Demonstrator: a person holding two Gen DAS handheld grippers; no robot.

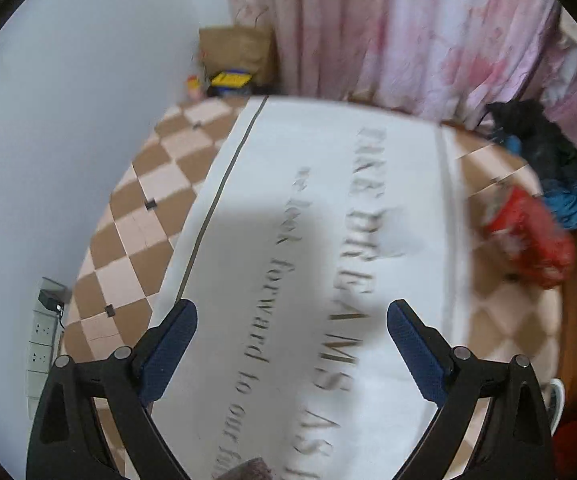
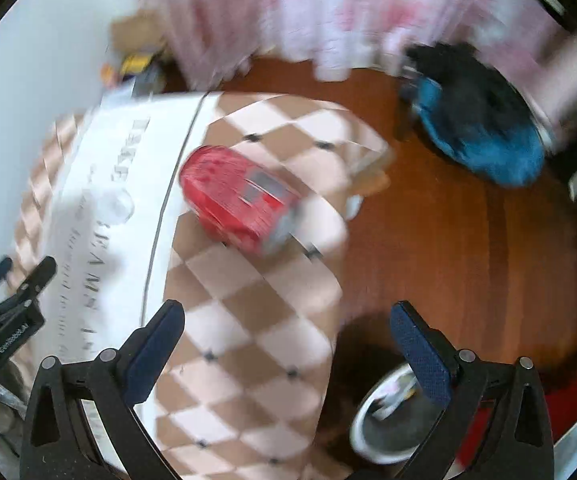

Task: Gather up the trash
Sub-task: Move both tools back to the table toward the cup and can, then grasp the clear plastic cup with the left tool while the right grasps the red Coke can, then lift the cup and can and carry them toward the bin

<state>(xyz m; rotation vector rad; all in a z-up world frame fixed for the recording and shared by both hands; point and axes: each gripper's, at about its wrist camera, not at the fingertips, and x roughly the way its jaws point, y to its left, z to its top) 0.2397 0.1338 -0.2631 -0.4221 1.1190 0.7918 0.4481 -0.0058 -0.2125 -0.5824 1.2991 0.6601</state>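
Red can (image 2: 240, 200) on its side, ahead of spread right gripper (image 2: 286, 320), untouched

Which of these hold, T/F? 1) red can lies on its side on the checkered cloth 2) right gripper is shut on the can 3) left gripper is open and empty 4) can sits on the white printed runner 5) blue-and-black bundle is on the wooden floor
1) True. The can lies on its side on the checkered cloth.
2) False. The right gripper is open and empty, short of the can.
3) True. The left gripper is open with nothing between its fingers, over the runner.
4) False. The can lies on the checkered cloth, beside the runner's edge.
5) True, as far as the blur allows: the bundle appears to lie on the floor.
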